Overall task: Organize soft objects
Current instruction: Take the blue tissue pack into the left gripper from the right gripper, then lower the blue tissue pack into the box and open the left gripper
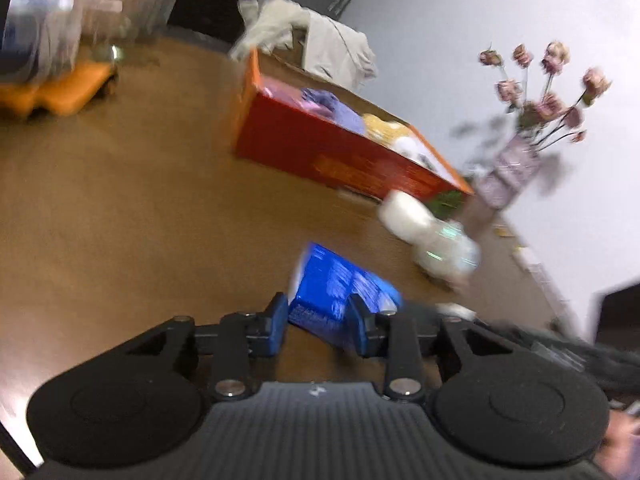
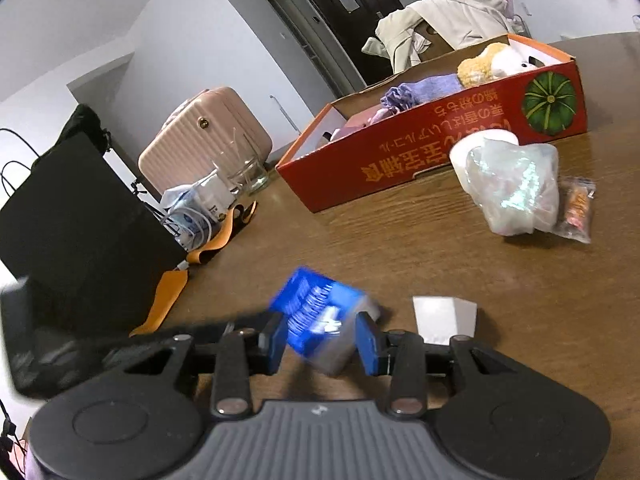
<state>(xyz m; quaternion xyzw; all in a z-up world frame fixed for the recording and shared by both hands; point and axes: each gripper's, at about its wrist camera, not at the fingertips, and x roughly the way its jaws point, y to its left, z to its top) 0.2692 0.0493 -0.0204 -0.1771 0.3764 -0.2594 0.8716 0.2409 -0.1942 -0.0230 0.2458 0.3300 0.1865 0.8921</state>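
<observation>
In the left wrist view the left gripper (image 1: pixel 320 322) fills the bottom of the frame, its blue fingers (image 1: pixel 276 326) set on either side of a blue packet (image 1: pixel 340 292) that lies low in the centre on the brown table (image 1: pixel 120 220); the pads sit against the packet's sides, so the jaws look clamped on it, though motion blur softens the contact. Above centre stands a red cardboard box (image 1: pixel 320 152), open at the top, with a lilac cloth (image 1: pixel 332 108) and a yellow-and-white plush toy (image 1: pixel 396 136) inside it; just right of the box's near corner lies a clear plastic bag (image 1: pixel 432 240) with a white item in it; at the right edge a vase of dried pink roses (image 1: pixel 548 100) stands against the wall.

In the right wrist view the right gripper (image 2: pixel 320 340) occupies the bottom, its blue fingers (image 2: pixel 370 344) flanking the same blue packet (image 2: pixel 320 316), low and centre on the table (image 2: pixel 400 248); the jaws stand narrow with the packet between them and appear to press on it, the blur again leaving some doubt. The red box (image 2: pixel 420 148) lies in the upper right with the lilac cloth (image 2: pixel 420 88) and plush toy (image 2: pixel 496 62) in it; the plastic bag (image 2: pixel 508 184) rests just in front of it, touching a small snack wrapper (image 2: pixel 576 208); a white card (image 2: pixel 444 318) lies beside the right finger; a pink case (image 2: pixel 208 140) and a glass (image 2: pixel 244 168) stand at the left.
</observation>
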